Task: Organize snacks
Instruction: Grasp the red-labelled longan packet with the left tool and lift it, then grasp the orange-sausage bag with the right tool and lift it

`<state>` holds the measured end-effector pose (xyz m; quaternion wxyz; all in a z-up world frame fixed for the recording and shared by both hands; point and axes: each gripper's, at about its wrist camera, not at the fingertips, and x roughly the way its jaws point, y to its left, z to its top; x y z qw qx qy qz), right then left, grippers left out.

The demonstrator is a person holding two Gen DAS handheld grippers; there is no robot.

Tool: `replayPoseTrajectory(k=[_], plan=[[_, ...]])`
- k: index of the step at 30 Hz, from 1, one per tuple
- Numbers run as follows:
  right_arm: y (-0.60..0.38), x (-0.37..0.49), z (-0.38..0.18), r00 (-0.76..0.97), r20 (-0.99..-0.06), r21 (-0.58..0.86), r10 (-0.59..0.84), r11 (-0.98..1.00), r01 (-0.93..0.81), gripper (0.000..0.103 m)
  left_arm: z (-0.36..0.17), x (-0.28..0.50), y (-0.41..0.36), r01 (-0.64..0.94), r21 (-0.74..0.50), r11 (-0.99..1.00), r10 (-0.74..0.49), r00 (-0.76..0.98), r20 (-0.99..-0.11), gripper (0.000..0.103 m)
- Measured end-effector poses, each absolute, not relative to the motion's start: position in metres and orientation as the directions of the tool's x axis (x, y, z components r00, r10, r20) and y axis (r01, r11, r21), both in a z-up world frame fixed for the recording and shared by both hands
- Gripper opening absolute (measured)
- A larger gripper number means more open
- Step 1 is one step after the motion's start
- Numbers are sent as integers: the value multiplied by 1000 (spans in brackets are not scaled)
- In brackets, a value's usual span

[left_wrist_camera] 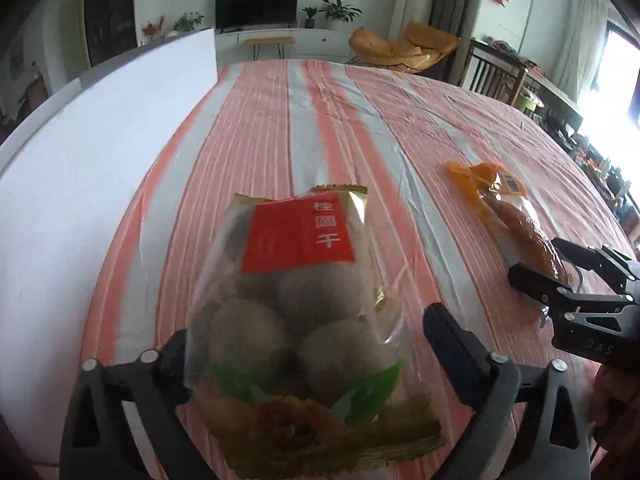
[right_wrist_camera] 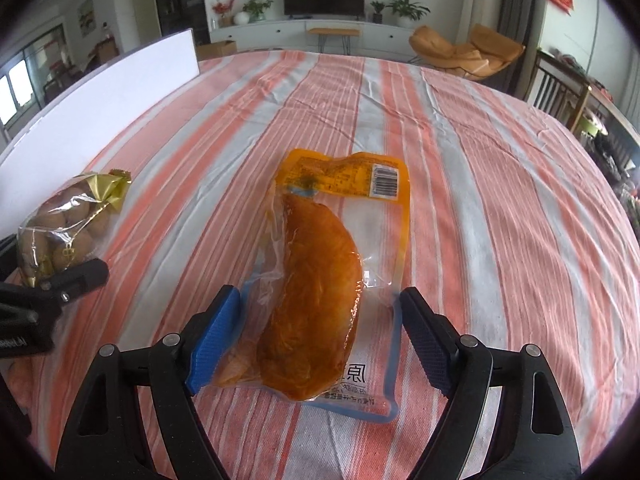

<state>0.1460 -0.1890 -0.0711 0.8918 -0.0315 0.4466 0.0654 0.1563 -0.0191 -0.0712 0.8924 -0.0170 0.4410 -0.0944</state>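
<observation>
A clear bag of round brown dried longans (left_wrist_camera: pixel 296 304) with a red label and gold trim lies on the striped cloth, between the fingers of my left gripper (left_wrist_camera: pixel 308 348), which is open around its lower half. It also shows in the right wrist view (right_wrist_camera: pixel 68 224). An orange vacuum pack holding a brown chicken piece (right_wrist_camera: pixel 320 292) lies between the fingers of my right gripper (right_wrist_camera: pixel 320 332), which is open around its near end. In the left wrist view the pack (left_wrist_camera: pixel 516 216) lies at the right with the right gripper (left_wrist_camera: pixel 556 272) at its near end.
The table wears a cloth with orange and grey stripes (right_wrist_camera: pixel 480 160). A white board (left_wrist_camera: pixel 80 168) stands along its left edge. Beyond the table are a TV stand, plants and an orange chair (right_wrist_camera: pixel 468 52).
</observation>
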Motion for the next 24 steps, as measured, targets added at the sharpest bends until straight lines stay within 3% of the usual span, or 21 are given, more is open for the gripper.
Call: replayPoseTrajectory(k=[8, 24], plan=[[-189, 146, -71, 593, -800, 3, 88, 990, -144, 84, -76, 159, -35, 160, -17, 987, -108, 582, -806, 103], [-190, 146, -72, 594, -800, 3, 87, 990, -142, 84, -76, 159, -31, 165, -26, 986, -118, 581, -806, 103]])
